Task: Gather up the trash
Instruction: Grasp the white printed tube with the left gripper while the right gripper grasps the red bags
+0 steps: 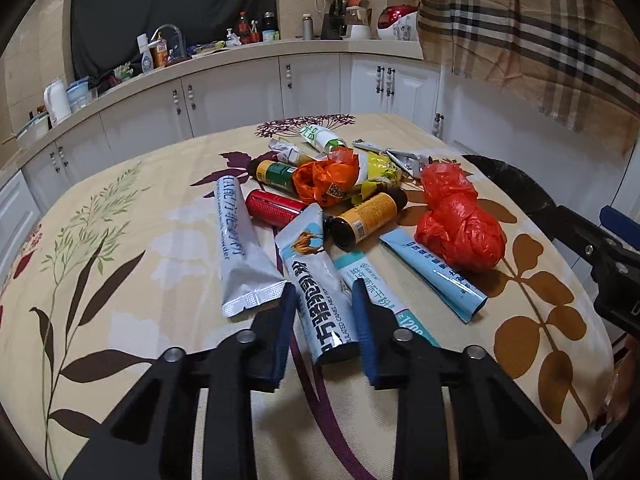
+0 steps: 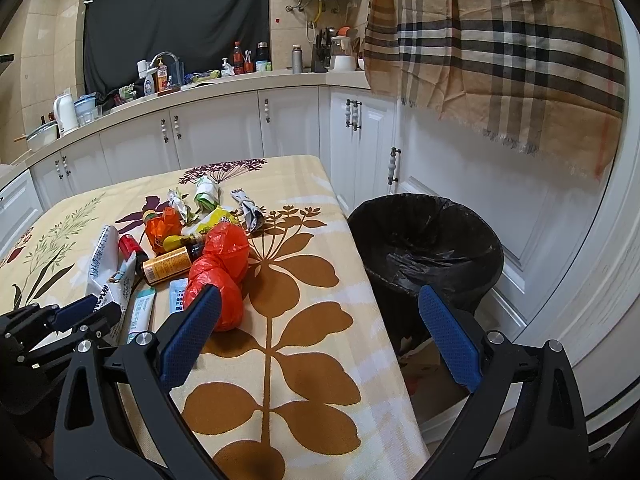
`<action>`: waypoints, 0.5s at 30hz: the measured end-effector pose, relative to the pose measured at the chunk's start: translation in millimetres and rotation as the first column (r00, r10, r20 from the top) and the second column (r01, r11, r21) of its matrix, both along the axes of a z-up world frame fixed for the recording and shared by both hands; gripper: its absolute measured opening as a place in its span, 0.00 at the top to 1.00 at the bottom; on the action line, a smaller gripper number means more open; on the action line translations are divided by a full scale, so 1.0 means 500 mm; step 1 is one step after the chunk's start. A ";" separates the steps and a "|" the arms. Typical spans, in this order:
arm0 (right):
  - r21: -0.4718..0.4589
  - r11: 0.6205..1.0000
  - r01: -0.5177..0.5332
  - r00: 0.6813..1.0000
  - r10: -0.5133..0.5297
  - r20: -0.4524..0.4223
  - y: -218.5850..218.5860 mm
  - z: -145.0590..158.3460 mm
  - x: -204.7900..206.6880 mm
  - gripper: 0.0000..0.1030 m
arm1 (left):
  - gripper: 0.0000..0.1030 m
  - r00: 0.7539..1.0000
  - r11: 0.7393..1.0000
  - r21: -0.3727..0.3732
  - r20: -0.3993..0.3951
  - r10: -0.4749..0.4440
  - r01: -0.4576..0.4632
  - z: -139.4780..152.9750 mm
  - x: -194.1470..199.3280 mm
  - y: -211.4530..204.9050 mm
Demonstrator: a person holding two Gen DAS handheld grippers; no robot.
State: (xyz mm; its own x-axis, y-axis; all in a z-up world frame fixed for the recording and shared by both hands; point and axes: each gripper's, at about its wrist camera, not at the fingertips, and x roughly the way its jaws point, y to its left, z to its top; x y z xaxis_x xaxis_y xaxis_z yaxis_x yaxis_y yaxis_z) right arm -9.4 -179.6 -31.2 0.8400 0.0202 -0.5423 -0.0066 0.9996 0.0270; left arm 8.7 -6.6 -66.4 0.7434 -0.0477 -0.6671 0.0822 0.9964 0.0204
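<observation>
Left gripper [image 1: 325,294] straddles the near end of a blue-and-white sachet [image 1: 320,280], blue pads beside it and not visibly pinching, while the right gripper [image 2: 318,334] hangs wide open over the table's right edge. Only the left view reads the heap close: silver sachet [image 1: 240,248], red can [image 1: 272,206], amber bottle [image 1: 366,216] and red bag [image 1: 456,220] on the tablecloth [image 1: 120,240]. Only the right view shows the black-lined bin [image 2: 428,248] on the floor just right of the table, nothing inside it that can be made out, with bare cloth between heap and edge.
</observation>
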 end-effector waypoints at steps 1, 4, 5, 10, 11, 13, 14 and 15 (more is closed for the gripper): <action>0.000 1.000 0.000 1.000 0.000 0.000 0.000 0.000 0.000 0.07 | 0.76 1.000 1.000 -0.007 0.004 0.001 -0.001 0.002 -0.002 0.002; -0.002 1.000 -0.002 1.000 0.002 -0.002 0.001 -0.001 0.000 0.07 | 0.78 1.000 1.000 -0.012 0.011 0.001 -0.001 0.006 -0.008 0.006; -0.005 1.000 -0.004 1.000 0.004 -0.004 0.003 -0.002 0.000 0.07 | 0.78 1.000 1.000 -0.014 0.012 -0.001 0.001 0.007 -0.010 0.006; -0.014 1.000 -0.016 1.000 0.016 -0.008 0.015 -0.003 0.000 0.07 | 0.79 0.999 1.000 -0.025 0.044 -0.001 0.002 0.032 -0.031 0.018; -0.016 1.000 -0.021 1.000 0.021 -0.009 0.018 -0.002 0.002 0.07 | 0.79 0.999 1.000 -0.030 0.051 0.002 -0.001 0.038 -0.034 0.022; -0.022 0.999 -0.030 0.999 0.030 -0.011 0.026 -0.001 0.005 0.07 | 0.79 0.998 0.999 -0.041 0.065 0.014 -0.011 0.051 -0.042 0.035; -0.026 0.999 -0.035 0.999 0.034 -0.012 0.031 -0.001 0.007 0.07 | 0.79 0.997 0.999 -0.046 0.071 0.022 -0.019 0.056 -0.044 0.042; -0.028 0.999 -0.039 0.999 0.039 -0.013 0.035 0.000 0.009 0.09 | 0.79 0.996 0.998 -0.051 0.078 0.035 -0.031 0.062 -0.047 0.052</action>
